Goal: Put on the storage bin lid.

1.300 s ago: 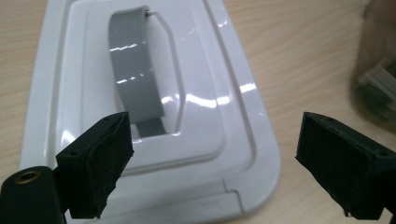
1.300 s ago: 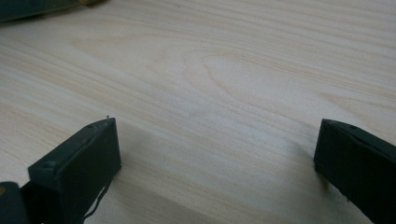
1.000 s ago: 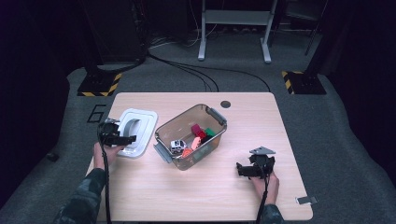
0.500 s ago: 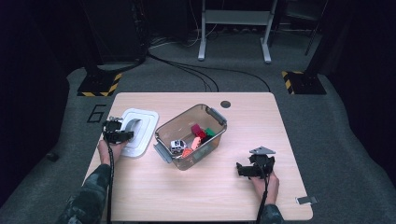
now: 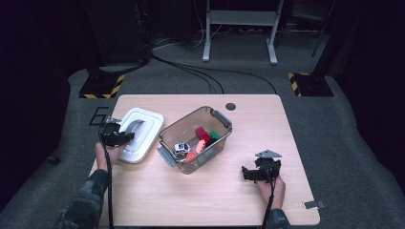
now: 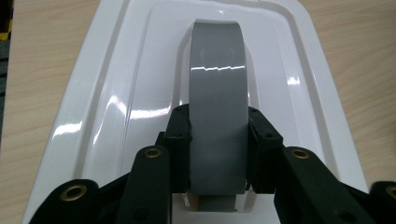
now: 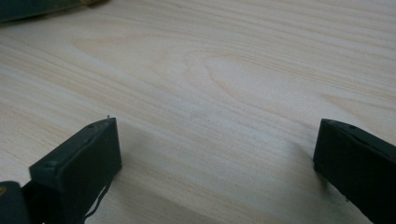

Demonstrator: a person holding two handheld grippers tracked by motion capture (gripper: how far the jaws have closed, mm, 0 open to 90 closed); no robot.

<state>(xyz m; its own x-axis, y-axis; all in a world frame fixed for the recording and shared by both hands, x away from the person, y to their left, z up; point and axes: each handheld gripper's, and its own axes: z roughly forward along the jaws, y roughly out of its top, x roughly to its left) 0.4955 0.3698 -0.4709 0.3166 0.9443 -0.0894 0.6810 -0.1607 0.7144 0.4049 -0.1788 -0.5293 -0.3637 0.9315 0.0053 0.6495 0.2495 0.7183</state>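
In the left gripper view, the left claw (image 6: pixel 217 140) has just closed and now pinches the grey handle (image 6: pixel 217 93) of the white lid (image 6: pixel 112 93), one black pad pressed against each edge of the band. The handle's near end runs down behind the pads and is cut off at the bottom of the picture, so where it joins the lid there cannot be made out. From the claw the band arches straight ahead, its long axis running away along the middle of the lid, and its far end drops into the raised centre panel. The lid stretches the same way, long axis forward from the claw, with its near corners cut off by the frame.

In the high view the left claw (image 5: pixel 125 137) sits at the lid's (image 5: pixel 148 125) near-left edge; whether the lid rests flat on the table (image 5: pixel 248 114) is hard to tell. Beyond the lid, to its right, stands the clear bin (image 5: pixel 216 120) with small toys (image 5: pixel 198 140) inside, too small to name surely.

The right claw (image 7: pixel 217 158) is spread wide over bare wood, nothing between its pads. In the high view it (image 5: pixel 246 172) lies well apart from the bin, on the near right.
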